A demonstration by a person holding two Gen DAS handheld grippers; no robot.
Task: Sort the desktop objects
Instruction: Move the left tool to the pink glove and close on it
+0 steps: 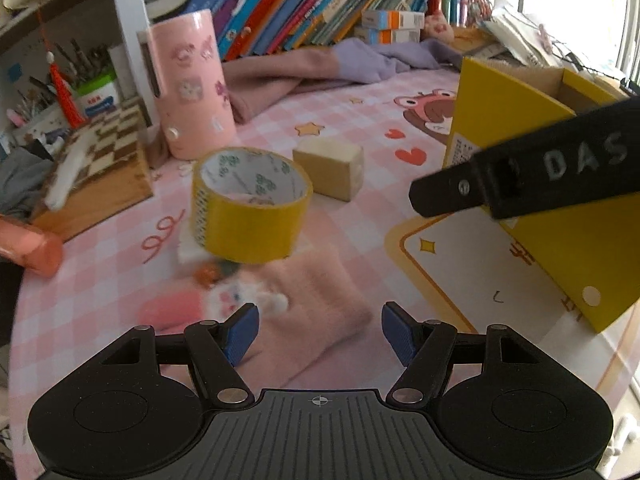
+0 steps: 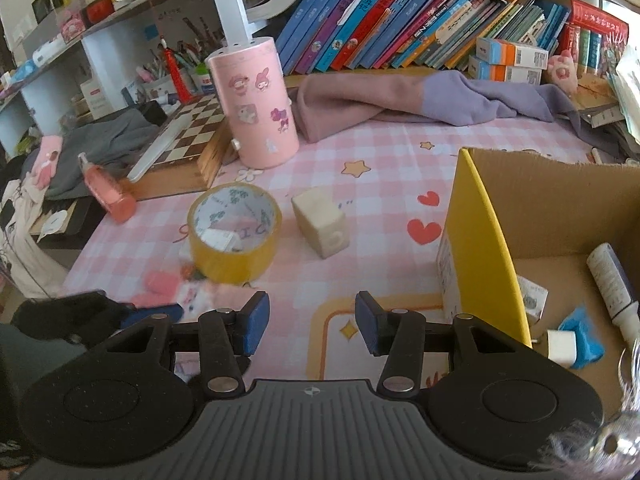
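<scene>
While both grippers are hanging over the pink checked desk, the views are showing the following.

Left wrist view
- Left gripper (image 1: 319, 334): jaws standing apart, nothing between the blue pads; a pink sock is lying below them.
- Sock (image 1: 320, 320): lying flat on the desk mat (image 1: 360, 128), blurred, a small plush face at its near-left end.
- Tape roll (image 1: 250, 204): yellow, lying ahead of the jaws, resting partly on a small white block.
- Eraser block (image 1: 330, 166): cream, lying just right of the tape, apart from it.
- Pink tin (image 1: 192, 88): standing upright behind the tape.
- Box (image 1: 540, 184): yellow-sided carton, standing at right.
- Right gripper's finger (image 1: 520, 184): black, reaching in from the right in front of the box.

Right wrist view
- Right gripper (image 2: 312, 322): jaws set narrower, nothing between the pads, pointing at bare mat (image 2: 380, 184) between tape and box.
- Tape roll (image 2: 234, 232): lying left of centre, white block showing inside its ring.
- Eraser block (image 2: 320, 222): lying between tape and box.
- Box (image 2: 484, 256): open, holding a white tube (image 2: 612, 284), a blue scrap and a white plug.
- Bottle (image 2: 106, 192): pink, lying tilted at the left desk edge.
</scene>
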